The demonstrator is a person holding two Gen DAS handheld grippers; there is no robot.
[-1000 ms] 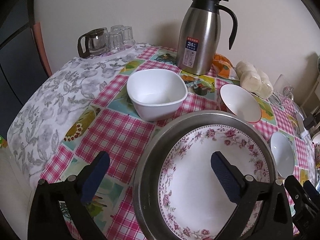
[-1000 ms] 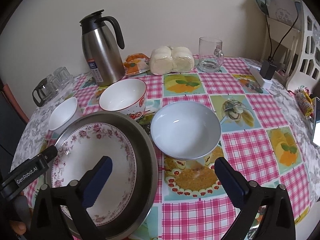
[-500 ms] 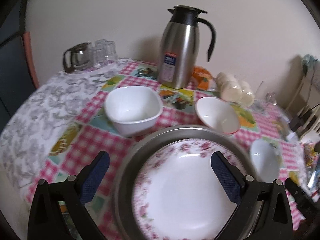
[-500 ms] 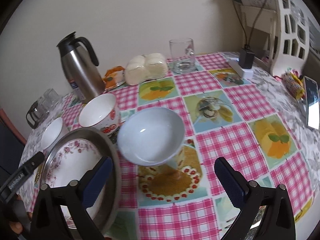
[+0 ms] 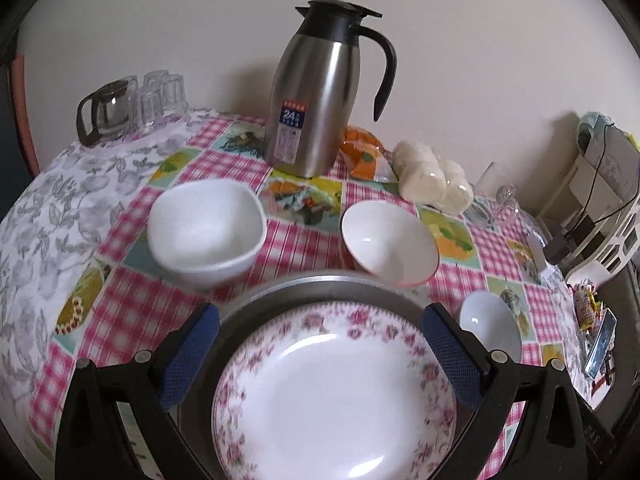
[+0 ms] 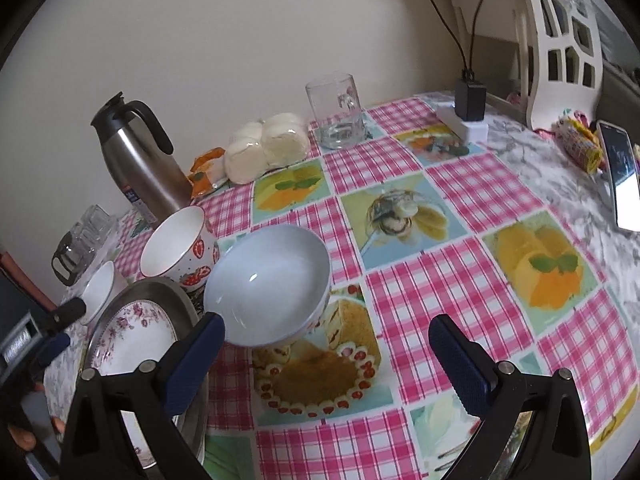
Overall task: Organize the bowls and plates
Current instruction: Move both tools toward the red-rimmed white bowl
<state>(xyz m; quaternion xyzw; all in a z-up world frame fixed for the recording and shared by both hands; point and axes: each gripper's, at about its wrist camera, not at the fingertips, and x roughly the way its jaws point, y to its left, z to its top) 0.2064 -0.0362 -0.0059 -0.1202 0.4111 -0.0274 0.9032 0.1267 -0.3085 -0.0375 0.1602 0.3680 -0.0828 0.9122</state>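
A rose-rimmed plate lies inside a steel pan. My left gripper is open, its fingers spread over the plate. Behind stand a square white bowl and a red-rimmed bowl; a pale blue bowl is to the right. In the right wrist view, my right gripper is open just in front of the pale blue bowl. The strawberry-patterned bowl, plate and pan sit to the left.
A steel thermos jug, a glass pot and glasses, wrapped buns and a glass mug stand along the wall. A charger block, a phone and a white chair are at the right.
My left gripper has drawn back and swung over the plate, which now lies between its fingers. My right gripper has swung right and risen, so the pale blue bowl sits left of centre.
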